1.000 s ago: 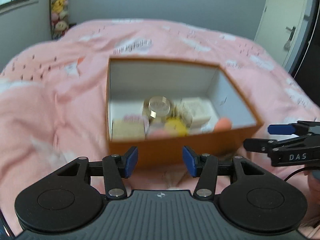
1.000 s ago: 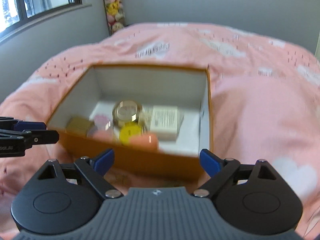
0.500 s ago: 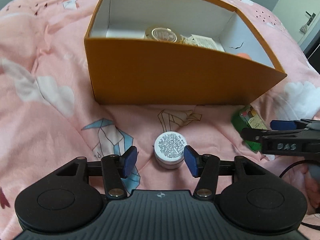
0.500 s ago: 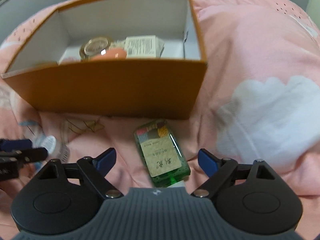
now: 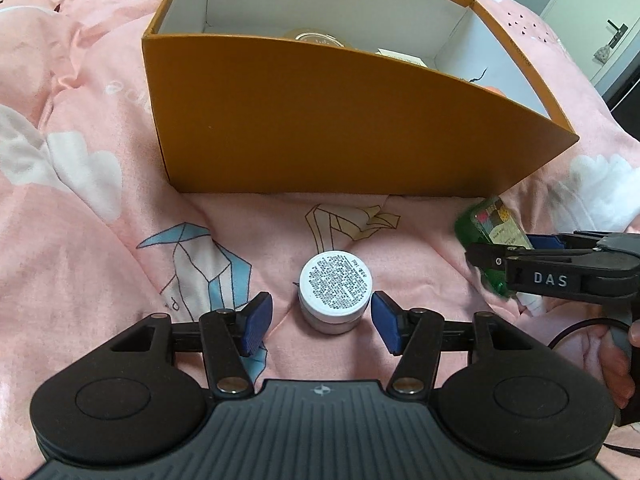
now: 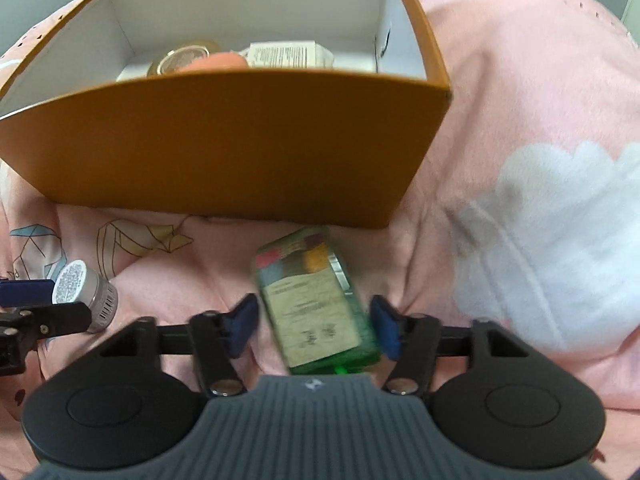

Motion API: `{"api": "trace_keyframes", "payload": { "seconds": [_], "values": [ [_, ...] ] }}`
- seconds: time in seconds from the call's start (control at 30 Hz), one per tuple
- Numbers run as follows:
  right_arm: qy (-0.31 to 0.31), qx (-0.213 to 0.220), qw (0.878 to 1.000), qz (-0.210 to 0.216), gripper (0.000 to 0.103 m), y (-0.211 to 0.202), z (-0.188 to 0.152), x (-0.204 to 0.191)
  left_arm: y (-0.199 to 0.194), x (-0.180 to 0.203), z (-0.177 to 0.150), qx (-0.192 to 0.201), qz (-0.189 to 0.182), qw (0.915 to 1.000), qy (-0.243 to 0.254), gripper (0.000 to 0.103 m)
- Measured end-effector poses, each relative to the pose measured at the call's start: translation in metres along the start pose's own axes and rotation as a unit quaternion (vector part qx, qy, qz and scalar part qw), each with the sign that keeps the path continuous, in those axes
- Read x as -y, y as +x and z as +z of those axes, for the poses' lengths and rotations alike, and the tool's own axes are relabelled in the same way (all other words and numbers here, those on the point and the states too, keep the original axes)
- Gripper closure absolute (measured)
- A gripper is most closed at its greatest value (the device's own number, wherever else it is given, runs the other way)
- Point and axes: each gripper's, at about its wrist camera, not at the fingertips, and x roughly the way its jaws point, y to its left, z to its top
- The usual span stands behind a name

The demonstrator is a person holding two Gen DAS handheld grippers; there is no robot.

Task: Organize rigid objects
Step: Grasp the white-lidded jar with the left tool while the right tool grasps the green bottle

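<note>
A small white-lidded jar lies on the pink bedspread between the open jaws of my left gripper, with gaps on both sides. It also shows in the right wrist view. A flat green bottle with a paper label lies between the open jaws of my right gripper; its right edge is close to the right pad. In the left wrist view the bottle is partly hidden by the right gripper. An orange open box stands just beyond both.
The box holds a gold-lidded jar, a white carton and a peach-coloured item, partly hidden by its front wall. The pink bedspread spreads all around. A door is at the far right.
Both grippers have dropped from above the box to the bedspread in front of it. The left now straddles the jar and the right straddles the green bottle, with its jaws narrower.
</note>
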Motion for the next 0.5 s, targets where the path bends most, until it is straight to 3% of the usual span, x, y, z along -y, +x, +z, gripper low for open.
{"api": "trace_keyframes", "payload": {
  "seconds": [0.23, 0.5],
  "values": [
    [-0.022, 0.015, 0.996, 0.084, 0.049, -0.010, -0.002, -0.012, 0.003, 0.001, -0.001, -0.001, -0.009, 1.0000, 0.004, 0.037],
    [-0.014, -0.001, 0.996, 0.091, 0.045, -0.004, -0.002, -0.012, 0.010, 0.006, 0.004, 0.014, 0.007, 0.9999, 0.003, 0.037]
  ]
}}
